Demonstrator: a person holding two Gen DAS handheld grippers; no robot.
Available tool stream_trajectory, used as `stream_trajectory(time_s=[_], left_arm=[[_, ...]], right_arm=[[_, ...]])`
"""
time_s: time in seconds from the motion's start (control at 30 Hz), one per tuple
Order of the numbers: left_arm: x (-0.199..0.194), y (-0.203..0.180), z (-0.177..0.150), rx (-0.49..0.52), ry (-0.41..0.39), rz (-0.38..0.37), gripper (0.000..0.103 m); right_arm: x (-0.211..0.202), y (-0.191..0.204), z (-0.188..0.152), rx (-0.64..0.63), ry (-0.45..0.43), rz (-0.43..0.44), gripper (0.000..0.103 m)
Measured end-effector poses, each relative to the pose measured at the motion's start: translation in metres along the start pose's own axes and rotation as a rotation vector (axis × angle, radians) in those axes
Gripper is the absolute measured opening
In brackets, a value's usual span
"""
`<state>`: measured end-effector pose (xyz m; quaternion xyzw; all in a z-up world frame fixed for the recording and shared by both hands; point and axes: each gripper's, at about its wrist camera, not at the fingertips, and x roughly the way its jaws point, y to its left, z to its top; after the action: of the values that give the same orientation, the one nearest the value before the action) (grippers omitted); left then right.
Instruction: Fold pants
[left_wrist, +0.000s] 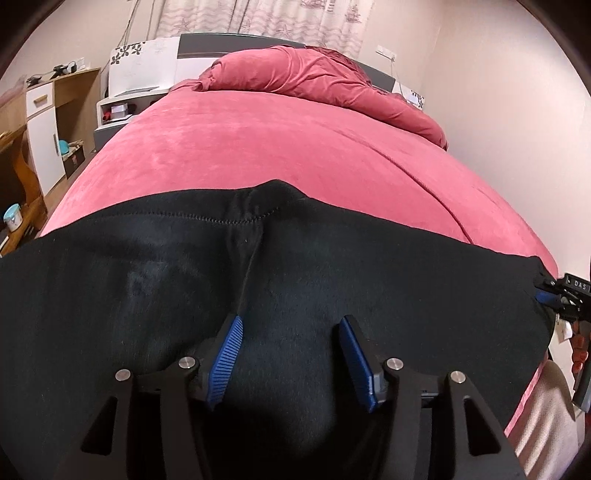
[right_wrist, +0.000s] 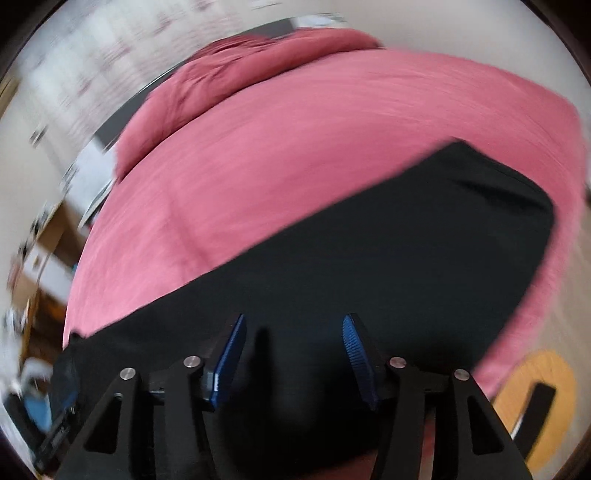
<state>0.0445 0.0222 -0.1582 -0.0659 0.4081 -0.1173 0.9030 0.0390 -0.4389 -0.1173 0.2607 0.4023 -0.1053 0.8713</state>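
Black pants (left_wrist: 147, 280) lie spread across the near edge of a pink bed (left_wrist: 258, 140), with a stitched seam and crotch bump at the far edge of the cloth. My left gripper (left_wrist: 291, 321) hovers over the cloth, its blue pads apart and nothing pinched between them. In the blurred right wrist view the pants (right_wrist: 406, 240) run diagonally to a squared end at the upper right. My right gripper (right_wrist: 294, 318) is open above them with nothing between its pads. The right gripper (left_wrist: 565, 299) also shows at the pants' right end in the left wrist view.
A rumpled pink duvet (left_wrist: 325, 77) is heaped at the head of the bed. A wooden desk and white cabinet (left_wrist: 40, 122) stand to the left of the bed. A round wooden stool (right_wrist: 535, 398) sits on the floor by the bed's near right corner.
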Motion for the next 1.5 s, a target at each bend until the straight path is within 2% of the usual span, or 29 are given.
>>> stream_trajectory(time_s=[0.2, 0.33, 0.37, 0.43, 0.7, 0.87, 1.03, 1.13, 1.33, 1.5], left_arm=[[0.003, 0.006, 0.000, -0.014, -0.004, -0.010, 0.056], [0.003, 0.011, 0.000, -0.020, -0.004, -0.006, 0.056], [0.003, 0.010, -0.001, -0.016, -0.003, -0.001, 0.056], [0.002, 0.009, -0.002, -0.013, -0.002, 0.007, 0.056], [0.002, 0.012, -0.002, -0.025, 0.014, 0.003, 0.056], [0.004, 0.016, 0.002, -0.054, 0.025, -0.003, 0.056], [0.006, 0.013, 0.002, -0.033, 0.025, 0.016, 0.056], [0.008, 0.010, 0.002, -0.017, 0.028, 0.028, 0.057], [0.005, 0.020, 0.007, -0.061, 0.042, -0.014, 0.057], [-0.004, 0.025, 0.011, -0.061, 0.062, -0.029, 0.057]], right_arm=[[-0.027, -0.088, 0.010, 0.244, -0.065, 0.011, 0.057], [-0.041, -0.125, 0.014, 0.348, -0.134, 0.022, 0.057], [-0.044, -0.134, 0.017, 0.378, -0.156, 0.020, 0.057], [-0.048, -0.153, 0.016, 0.442, -0.192, -0.014, 0.066], [-0.036, -0.193, 0.021, 0.548, -0.237, 0.124, 0.065], [-0.019, -0.197, 0.027, 0.583, -0.243, 0.161, 0.058], [-0.007, -0.196, 0.035, 0.585, -0.245, 0.204, 0.035], [-0.006, -0.190, 0.038, 0.590, -0.228, 0.213, 0.027], [-0.024, -0.178, 0.042, 0.630, -0.232, 0.214, 0.023], [-0.057, -0.135, 0.058, 0.532, -0.256, 0.198, 0.022]])
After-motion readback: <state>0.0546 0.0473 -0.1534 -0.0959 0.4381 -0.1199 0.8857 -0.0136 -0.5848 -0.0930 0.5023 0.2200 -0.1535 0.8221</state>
